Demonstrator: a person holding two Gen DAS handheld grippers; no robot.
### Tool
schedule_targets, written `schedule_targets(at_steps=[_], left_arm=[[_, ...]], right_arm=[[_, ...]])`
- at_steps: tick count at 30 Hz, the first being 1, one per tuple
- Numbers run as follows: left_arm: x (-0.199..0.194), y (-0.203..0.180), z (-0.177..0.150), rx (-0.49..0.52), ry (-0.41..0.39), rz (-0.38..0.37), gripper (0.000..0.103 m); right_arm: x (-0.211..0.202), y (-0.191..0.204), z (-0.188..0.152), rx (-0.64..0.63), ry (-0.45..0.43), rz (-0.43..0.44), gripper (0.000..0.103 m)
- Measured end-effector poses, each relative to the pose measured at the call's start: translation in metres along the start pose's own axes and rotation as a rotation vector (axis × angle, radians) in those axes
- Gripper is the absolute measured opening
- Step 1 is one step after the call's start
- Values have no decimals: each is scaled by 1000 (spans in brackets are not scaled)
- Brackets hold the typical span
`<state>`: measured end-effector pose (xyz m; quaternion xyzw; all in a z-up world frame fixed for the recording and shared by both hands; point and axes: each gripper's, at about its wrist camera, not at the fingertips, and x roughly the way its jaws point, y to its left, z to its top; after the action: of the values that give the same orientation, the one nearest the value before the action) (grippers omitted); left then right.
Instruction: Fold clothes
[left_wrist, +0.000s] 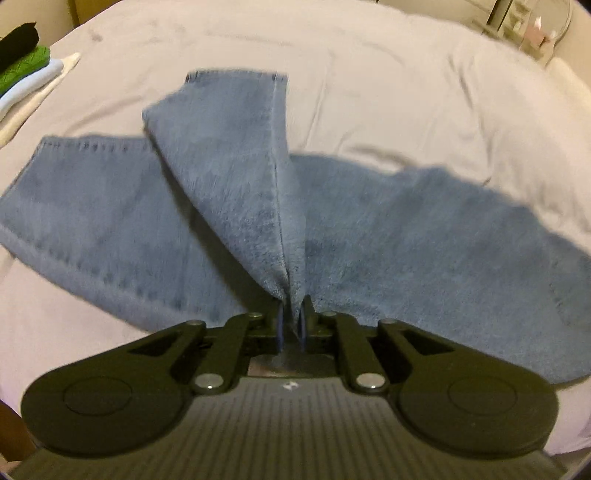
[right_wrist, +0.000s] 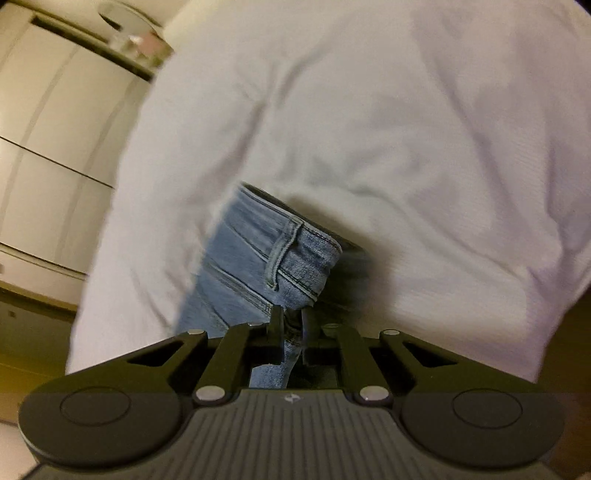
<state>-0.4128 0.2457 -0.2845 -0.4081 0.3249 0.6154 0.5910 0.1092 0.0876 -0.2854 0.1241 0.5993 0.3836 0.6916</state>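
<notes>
jeans (left_wrist: 229, 206): spread on the bed (left_wrist: 388, 92), one leg lifted | heavy, limp denim, best held at seams, hems, waistband | left tool (left_wrist: 291, 321) pinches leg edge | right tool (right_wrist: 291, 325) clamps waistband by belt loop | clothes pile (left_wrist: 26, 70) at far corner

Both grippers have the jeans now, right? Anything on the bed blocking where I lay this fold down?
Nothing visible does. The left gripper and right gripper are shut on the jeans. The bed sheet beyond looks bare; the stack of folded clothes sits far off at the left edge.

Blue denim jeans (left_wrist: 229, 177); pale lilac sheet (left_wrist: 369, 74); black tongs (left_wrist: 290, 319).
</notes>
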Motion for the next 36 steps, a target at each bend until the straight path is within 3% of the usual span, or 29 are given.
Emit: schedule_targets(at_steps=[3, 5, 7, 9, 10, 12, 16, 18, 20, 24, 26, 28, 29, 33, 35, 36], left_arm=[[9, -10, -5, 48, 27, 61, 12], [0, -10, -3, 68, 28, 69, 18], [-14, -7, -2, 76, 30, 60, 24], [-30, 4, -1, 55, 35, 45, 24], [-36, 11, -1, 45, 34, 45, 24], [-44, 25, 0, 29, 36, 52, 21], [-46, 58, 17, -8, 54, 83, 18], [-40, 77, 30, -31, 61, 96, 19], [-30, 101, 44, -53, 82, 96, 19], [-6, 147, 63, -63, 143, 112, 19], [20, 173, 69, -54, 233, 164, 27], [36, 195, 75, -72, 280, 164, 30], [40, 204, 81, -90, 299, 142, 28], [28, 216, 117, -52, 250, 65, 26], [25, 222, 138, -56, 231, -1, 35], [26, 225, 148, -66, 228, -32, 37]], right_arm=[[12, -7, -2, 1, 16, -58, 17], [13, 2, -3, -27, 18, -136, 52], [4, 24, -6, -121, -11, -215, 51], [-11, 51, -19, -249, -44, -235, 51], [-17, 64, -26, -311, -54, -235, 51], [-22, 89, -47, -406, -7, -144, 48], [16, 135, -105, -525, 231, 3, 28], [48, 156, -142, -552, 367, 14, 26], [71, 170, -173, -524, 431, 41, 22], [105, 201, -223, -496, 505, 59, 22], [116, 225, -244, -521, 508, 51, 26], [127, 252, -260, -530, 500, 66, 30], [133, 266, -267, -531, 498, 76, 30], [162, 319, -291, -563, 499, 90, 33], [172, 337, -301, -566, 507, 71, 45], [176, 341, -306, -554, 514, 73, 45]])
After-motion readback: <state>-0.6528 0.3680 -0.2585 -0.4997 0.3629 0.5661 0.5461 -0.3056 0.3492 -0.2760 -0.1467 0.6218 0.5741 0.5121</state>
